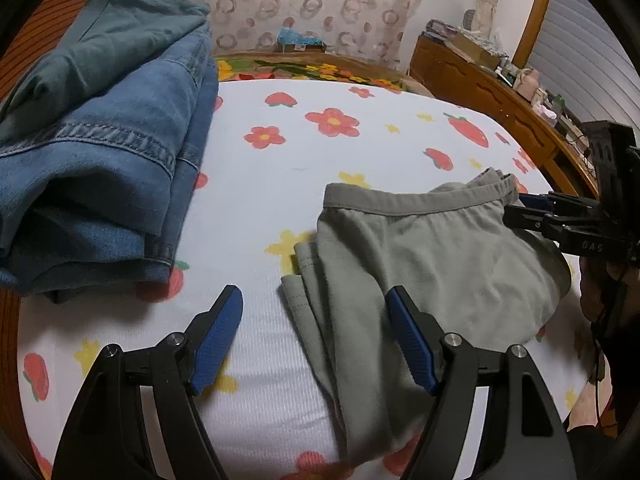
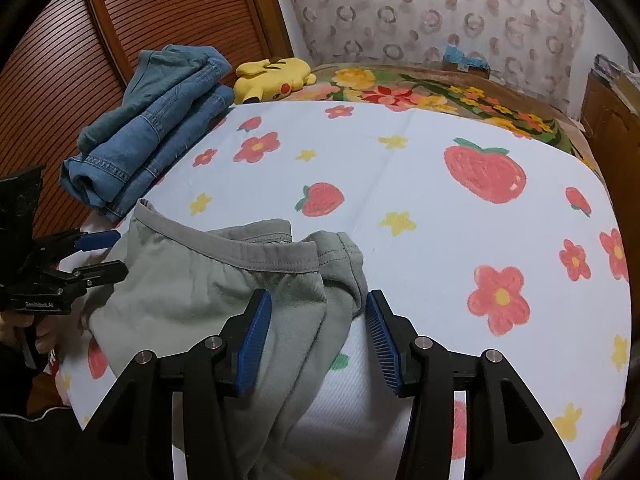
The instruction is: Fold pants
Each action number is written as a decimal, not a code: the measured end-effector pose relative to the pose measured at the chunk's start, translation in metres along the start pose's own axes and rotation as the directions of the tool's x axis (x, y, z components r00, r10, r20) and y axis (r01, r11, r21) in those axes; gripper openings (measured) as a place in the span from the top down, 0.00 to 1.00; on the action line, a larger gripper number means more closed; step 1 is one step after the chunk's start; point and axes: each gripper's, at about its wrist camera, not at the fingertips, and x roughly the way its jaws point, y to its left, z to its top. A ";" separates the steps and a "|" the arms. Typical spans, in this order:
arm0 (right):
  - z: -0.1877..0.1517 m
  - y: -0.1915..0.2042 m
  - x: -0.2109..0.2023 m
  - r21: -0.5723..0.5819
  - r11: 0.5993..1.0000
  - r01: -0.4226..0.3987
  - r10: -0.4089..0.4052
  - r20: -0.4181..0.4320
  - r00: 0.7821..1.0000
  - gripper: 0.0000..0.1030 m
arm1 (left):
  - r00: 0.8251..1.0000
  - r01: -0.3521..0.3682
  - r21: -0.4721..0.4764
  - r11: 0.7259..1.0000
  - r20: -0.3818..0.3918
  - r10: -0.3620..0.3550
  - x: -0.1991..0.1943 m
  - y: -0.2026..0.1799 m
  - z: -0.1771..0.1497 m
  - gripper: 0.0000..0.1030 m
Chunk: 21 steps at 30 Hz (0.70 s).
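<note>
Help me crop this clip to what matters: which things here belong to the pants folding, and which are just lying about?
Part of the job:
- grey pants, folded on the floral sheet
- left gripper, open
- right gripper, open

Lying about:
- stack of folded jeans
- yellow plush toy
- cluttered wooden dresser

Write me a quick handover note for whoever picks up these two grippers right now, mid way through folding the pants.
Left gripper: open, holding nothing, over the left edge of the grey-green cotton pants.
Right gripper: open, pads not pressing, straddling the pants' right edge near the elastic waistband.
Pants: lying in a folded bundle on the white strawberry-and-flower sheet, waistband toward the far side.
Beside them, far left: a stack of folded blue denim garments, apparently finished.
Done: the grey-green pants look folded at least once.
Left: probably tidy the edges or fold once more, then move them to the stack, if that is the plan.
</note>
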 end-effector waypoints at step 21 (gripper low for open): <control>0.003 0.009 0.007 -0.023 0.999 -0.026 0.026 -0.006 1.000 0.50 | 0.998 0.060 -0.032 0.998 0.013 -0.060 0.002 0.003 0.003 0.62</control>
